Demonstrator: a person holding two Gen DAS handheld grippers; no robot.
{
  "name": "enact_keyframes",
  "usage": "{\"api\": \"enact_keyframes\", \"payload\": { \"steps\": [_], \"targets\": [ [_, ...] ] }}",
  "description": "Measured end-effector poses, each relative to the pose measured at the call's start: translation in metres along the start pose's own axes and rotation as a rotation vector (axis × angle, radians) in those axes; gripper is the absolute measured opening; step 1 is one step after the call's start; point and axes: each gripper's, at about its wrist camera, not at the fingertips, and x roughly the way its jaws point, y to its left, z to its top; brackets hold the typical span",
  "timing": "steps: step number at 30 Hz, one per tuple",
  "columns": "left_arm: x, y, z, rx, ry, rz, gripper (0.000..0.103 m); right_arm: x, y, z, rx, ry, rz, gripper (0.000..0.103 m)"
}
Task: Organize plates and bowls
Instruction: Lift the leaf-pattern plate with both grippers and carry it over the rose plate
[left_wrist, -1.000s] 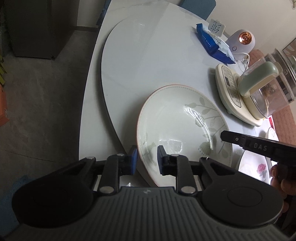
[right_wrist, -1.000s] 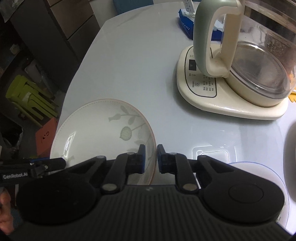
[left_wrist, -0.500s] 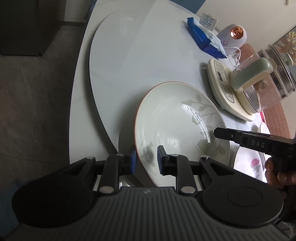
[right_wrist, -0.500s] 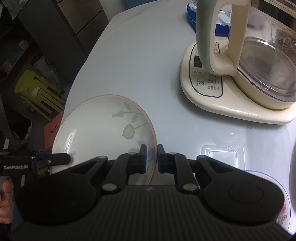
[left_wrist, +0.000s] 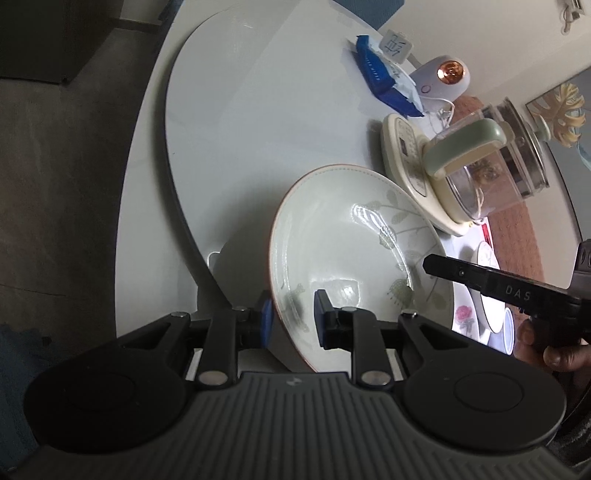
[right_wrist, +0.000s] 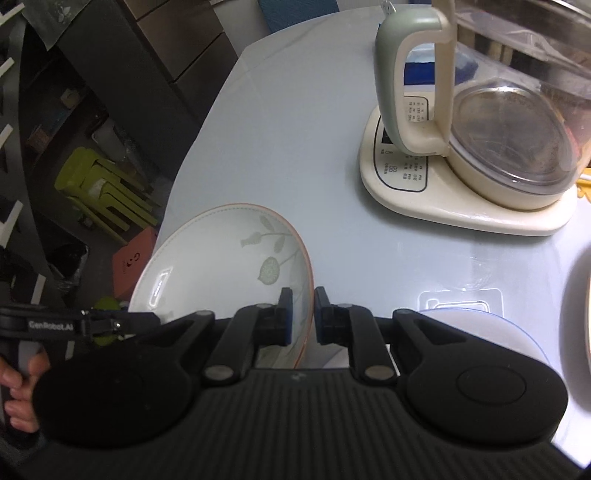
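A pale deep plate with a leaf pattern and a reddish rim (left_wrist: 347, 251) is held tilted above the white table. My left gripper (left_wrist: 291, 321) is shut on its near rim. My right gripper (right_wrist: 303, 316) is shut on the opposite rim of the same plate (right_wrist: 221, 266). The right gripper's body also shows in the left wrist view (left_wrist: 498, 291), and the left gripper's body in the right wrist view (right_wrist: 85, 325). Floral dishes (left_wrist: 480, 314) lie on the table beyond the plate, partly hidden.
A glass kettle on a cream base (right_wrist: 472, 155) stands on the table (right_wrist: 295, 147) at right. A blue wipes pack (left_wrist: 384, 85) and a small white device (left_wrist: 443, 77) lie at the far side. A round turntable (left_wrist: 236, 110) covers the table's middle. Green stools (right_wrist: 103, 192) stand on the floor.
The plate has risen off the table and tilted, held by both grippers on opposite rims. Both cameras have moved up and nearer the kettle.
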Motion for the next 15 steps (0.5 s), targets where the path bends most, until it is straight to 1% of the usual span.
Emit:
{"api": "enact_keyframes", "payload": {
  "steps": [7, 11, 15],
  "targets": [
    [-0.012, -0.027, -0.001, 0.052, 0.001, -0.027, 0.026, -0.034, -0.012, -0.014, 0.04, -0.042, 0.01, 0.015],
    [-0.017, -0.05, -0.004, 0.082, -0.002, -0.049, 0.026, -0.058, -0.021, -0.022, 0.081, -0.073, 0.011, 0.015],
    [-0.017, -0.074, -0.011, 0.11, 0.005, -0.072, 0.026, -0.079, -0.036, -0.035, 0.104, -0.084, -0.002, 0.015]
  ]
}}
